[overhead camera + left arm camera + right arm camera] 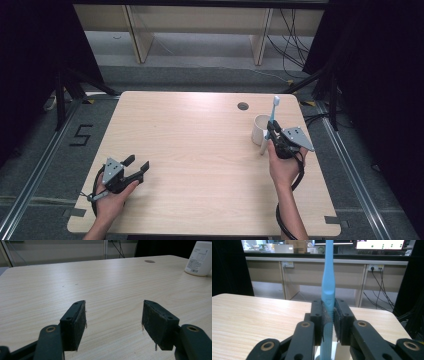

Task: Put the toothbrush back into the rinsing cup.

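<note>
The right gripper is clamped on the shaft of one blue-and-white toothbrush, which stands nearly upright with its head at the top, beside the white cup at the right side of the table. In the right gripper view the toothbrush passes between the closed pads and runs down toward a white form at the lower edge, probably the cup; whether the lower end is inside the cup or just outside its wall cannot be determined from these views. Judged status: the toothbrush is gripped and positioned at the cup, so the work appears to be at the insertion or extraction stage; the release or the lift clear is still outstanding. The left gripper rests near the table's front left corner, well apart from the cup, with its jaws spread and nothing between them; the left gripper view confirms the separated pads over bare table and the cup far off. Inventory: one toothbrush, one cup, two grippers, one table with one round cable hole
</note>
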Tool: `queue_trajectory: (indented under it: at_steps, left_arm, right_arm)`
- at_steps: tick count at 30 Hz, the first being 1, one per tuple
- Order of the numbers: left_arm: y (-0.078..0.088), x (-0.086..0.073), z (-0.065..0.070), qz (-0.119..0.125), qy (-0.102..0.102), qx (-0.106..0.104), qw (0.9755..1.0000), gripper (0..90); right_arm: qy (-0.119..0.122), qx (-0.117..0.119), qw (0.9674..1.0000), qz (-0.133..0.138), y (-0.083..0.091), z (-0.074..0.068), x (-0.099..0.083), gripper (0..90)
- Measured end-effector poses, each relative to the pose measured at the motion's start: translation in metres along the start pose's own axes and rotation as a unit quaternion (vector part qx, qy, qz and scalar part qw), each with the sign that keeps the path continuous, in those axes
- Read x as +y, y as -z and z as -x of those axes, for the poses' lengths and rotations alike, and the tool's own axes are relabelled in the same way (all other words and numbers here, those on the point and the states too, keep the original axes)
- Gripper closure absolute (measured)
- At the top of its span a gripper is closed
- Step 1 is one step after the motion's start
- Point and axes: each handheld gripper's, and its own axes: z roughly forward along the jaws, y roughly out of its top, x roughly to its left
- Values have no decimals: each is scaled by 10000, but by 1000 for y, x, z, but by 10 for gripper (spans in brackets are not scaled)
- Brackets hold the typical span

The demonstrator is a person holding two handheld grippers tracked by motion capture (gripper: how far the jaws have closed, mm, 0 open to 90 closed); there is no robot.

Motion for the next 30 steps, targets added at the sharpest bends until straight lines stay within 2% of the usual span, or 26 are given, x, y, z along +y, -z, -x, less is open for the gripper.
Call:
queue_trajectory:
  at_steps: [2, 3, 4, 7, 8, 11, 16, 18, 22, 26, 28, 29, 30]
  left_arm:
    - [0, 0, 0, 1, -2, 0, 10000, 353]
    - [0, 0, 0, 3, -2, 0, 10000, 353]
    - [0, 0, 0, 3, 0, 1, 10000, 353]
    - [0, 0, 0, 0, 0, 3, 10000, 354]
    - [0, 0, 0, -2, -9, 1, 10000, 354]
    - [0, 0, 0, -4, -7, -1, 10000, 354]
    - [0, 0, 0, 0, -2, -1, 10000, 354]
    - [0, 0, 0, 1, 1, 0, 10000, 354]
    - [0, 0, 0, 2, 3, -2, 10000, 354]
    - [0, 0, 0, -1, -2, -4, 10000, 354]
    - [0, 0, 0, -3, -6, -4, 10000, 354]
    - [0, 0, 0, -4, -16, -2, 10000, 354]
    - [0, 0, 0, -3, -13, -3, 10000, 354]
  right_arm:
    - [11, -12, 10000, 23, 0, 0, -2, 790]
    - [-73, -20, 10000, -23, 0, -1, -2, 790]
    - [23, -13, 10000, -11, 0, 0, -3, 790]
    - [-82, 22, 10000, -29, -1, 0, -5, 790]
    - [10, -11, 10000, -60, 0, 1, -5, 790]
    - [-31, -1, 10000, -85, 0, 1, -7, 790]
    - [13, -2, 10000, -61, 0, 0, -8, 789]
    - [40, 2, 9999, -155, 0, 0, -9, 787]
    - [111, 68, 9998, -169, -1, 0, -12, 773]
    - [153, -42, 9996, -212, 3, 0, -15, 684]
    - [163, 5, 9996, -222, 3, 1, -17, 642]
    - [172, -68, 9995, -264, 4, 1, -17, 621]
    - [247, -71, 9993, -274, 4, 2, -18, 601]
